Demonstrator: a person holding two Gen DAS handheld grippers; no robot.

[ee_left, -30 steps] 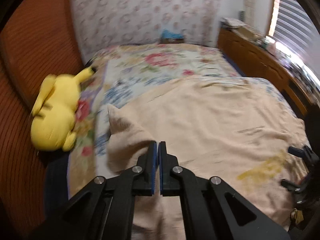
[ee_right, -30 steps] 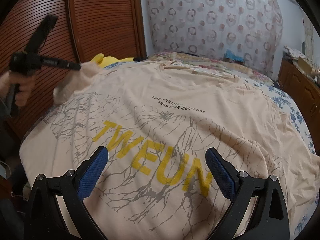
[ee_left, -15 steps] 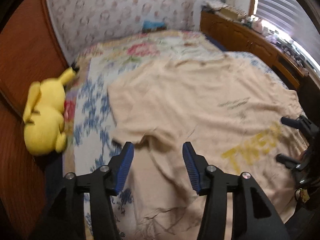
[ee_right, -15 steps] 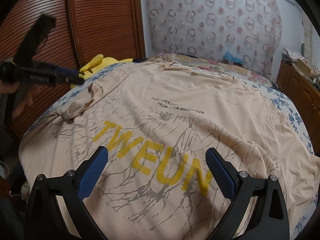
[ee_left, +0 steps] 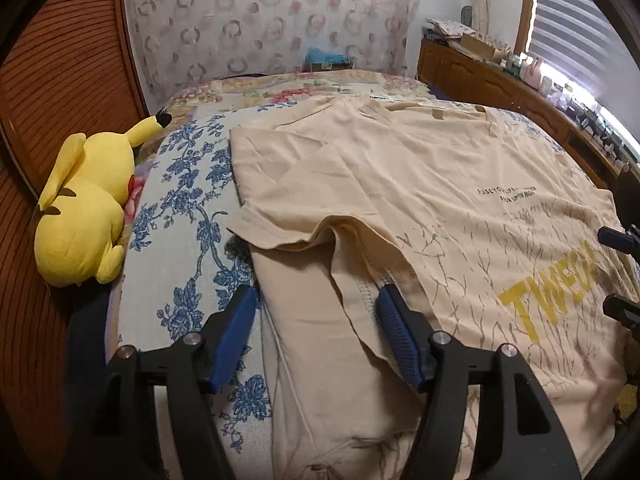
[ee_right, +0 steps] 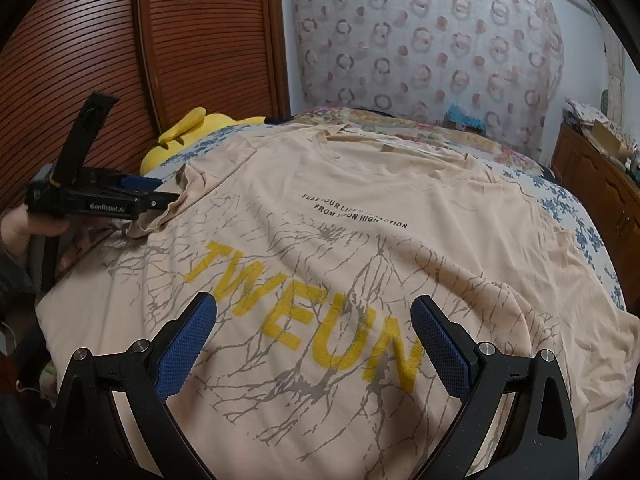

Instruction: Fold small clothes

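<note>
A beige T-shirt (ee_left: 420, 184) with yellow letters and grey branch print lies spread face up on the bed; it also fills the right wrist view (ee_right: 360, 248). Its left sleeve (ee_left: 288, 216) is folded in over the body. My left gripper (ee_left: 316, 332) is open and empty, hovering over the shirt's left side edge below that sleeve; it shows in the right wrist view (ee_right: 160, 196) by the sleeve. My right gripper (ee_right: 312, 340) is open and empty above the lower front of the shirt, over the yellow letters.
A yellow plush toy (ee_left: 84, 208) lies at the bed's left edge against a brown slatted wardrobe (ee_right: 180, 40). The floral bedsheet (ee_left: 188, 200) shows left of the shirt. A wooden dresser (ee_left: 520, 92) runs along the right side.
My left gripper was shut on the sleeve a second ago; it has opened, dropped the sleeve onto the shirt and pulled back. The right gripper has not moved.
</note>
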